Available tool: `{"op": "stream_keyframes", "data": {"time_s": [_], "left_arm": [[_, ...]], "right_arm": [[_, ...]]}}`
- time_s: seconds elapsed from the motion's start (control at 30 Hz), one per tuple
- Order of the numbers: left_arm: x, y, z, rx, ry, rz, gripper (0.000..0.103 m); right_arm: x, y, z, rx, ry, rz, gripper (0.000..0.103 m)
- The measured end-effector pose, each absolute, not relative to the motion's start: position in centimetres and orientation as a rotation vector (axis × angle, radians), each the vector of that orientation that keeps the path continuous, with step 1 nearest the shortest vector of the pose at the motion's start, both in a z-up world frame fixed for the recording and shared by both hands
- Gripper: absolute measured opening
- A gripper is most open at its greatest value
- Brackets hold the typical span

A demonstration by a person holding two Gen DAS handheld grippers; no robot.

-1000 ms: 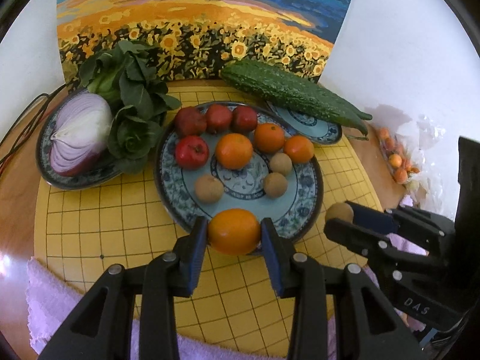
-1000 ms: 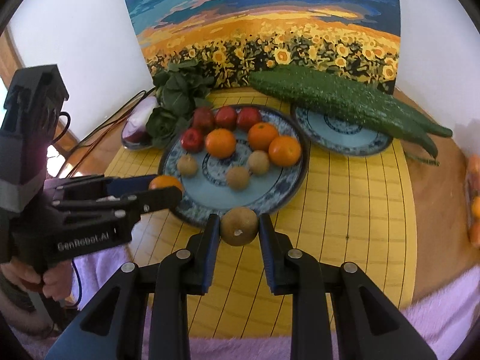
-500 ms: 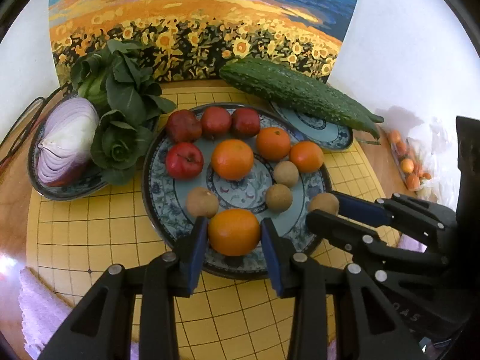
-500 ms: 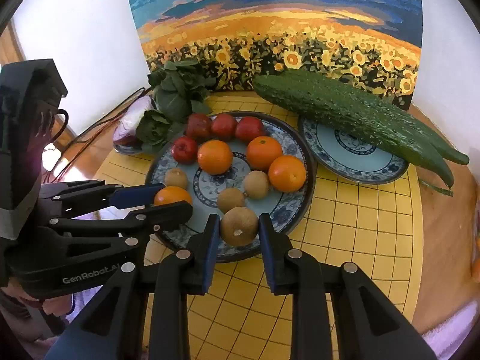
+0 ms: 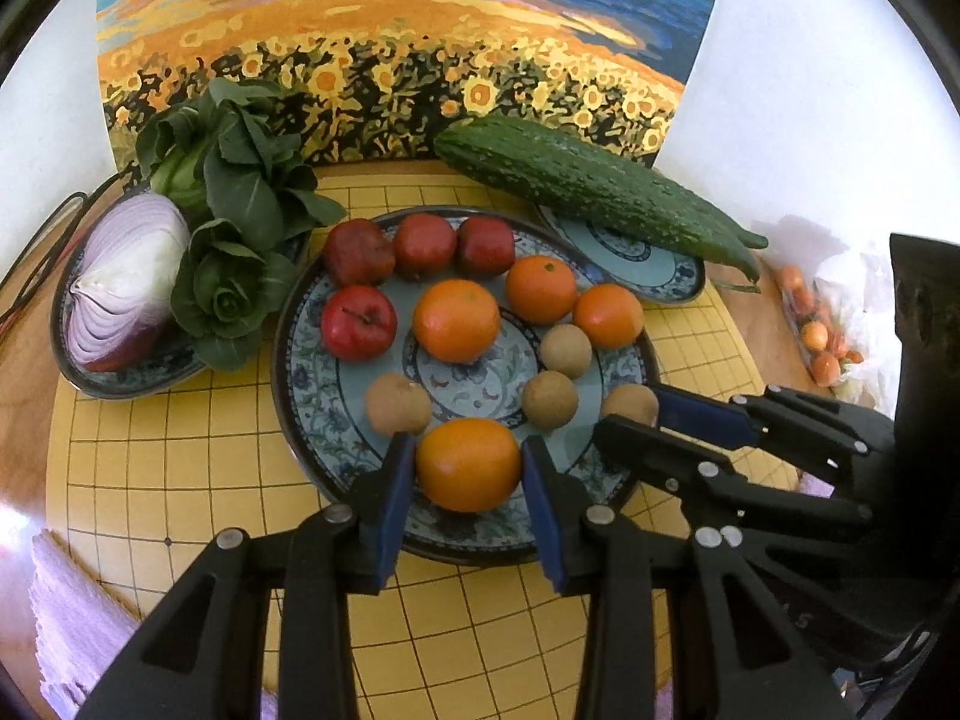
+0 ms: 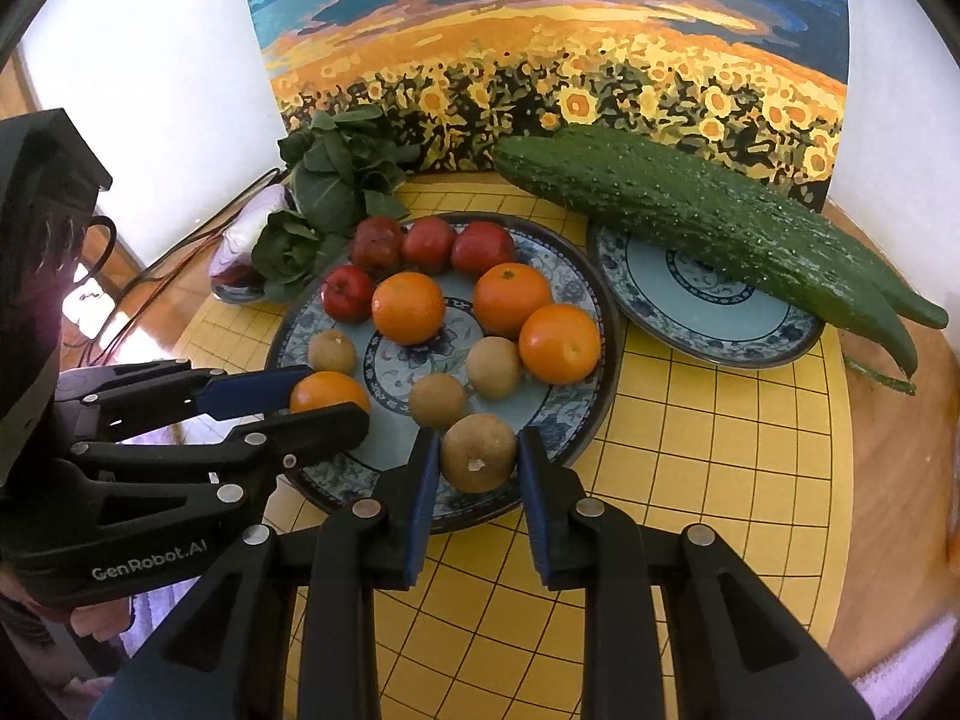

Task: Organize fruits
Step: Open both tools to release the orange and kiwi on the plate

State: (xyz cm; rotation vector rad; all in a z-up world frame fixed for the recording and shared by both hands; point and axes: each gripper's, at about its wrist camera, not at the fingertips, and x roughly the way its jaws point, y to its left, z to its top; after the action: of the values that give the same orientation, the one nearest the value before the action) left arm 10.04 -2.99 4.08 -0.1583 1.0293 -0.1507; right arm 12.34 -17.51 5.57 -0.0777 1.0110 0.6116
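Left wrist view: left tongs (image 5: 468,474) clamp an orange (image 5: 468,463) over the plate's (image 5: 300,372) near rim, right tongs (image 6: 477,471) pinching a brown fruit (image 6: 479,461) just beside it.

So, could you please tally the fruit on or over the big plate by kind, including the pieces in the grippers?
Red apples: 4
Oranges: 4, one in the left gripper
Brown fruits: 4, one in the right gripper
Total: 12 on or over the plate
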Motion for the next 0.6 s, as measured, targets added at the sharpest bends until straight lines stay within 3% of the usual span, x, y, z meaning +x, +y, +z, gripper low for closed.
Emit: {"op": "stream_keyframes", "data": {"time_s": [0.33, 0.47, 0.6], "left_arm": [[8.8, -2.8, 5.3, -0.155, 1.007, -0.147, 0.039], [7.7, -2.5, 5.9, -0.158, 0.999, -0.146, 0.047], [6.5, -2.2, 5.8, -0.155, 1.010, -0.130, 0.048]], "right_arm": [[11.5, -18.5, 6.4, -0.031, 1.000, 0.597, 0.041], [10.7, -18.8, 7.0, -0.022, 1.001, 0.598, 0.046], [9.7, -19.0, 6.9, -0.037, 1.017, 0.583, 0.048]]}}
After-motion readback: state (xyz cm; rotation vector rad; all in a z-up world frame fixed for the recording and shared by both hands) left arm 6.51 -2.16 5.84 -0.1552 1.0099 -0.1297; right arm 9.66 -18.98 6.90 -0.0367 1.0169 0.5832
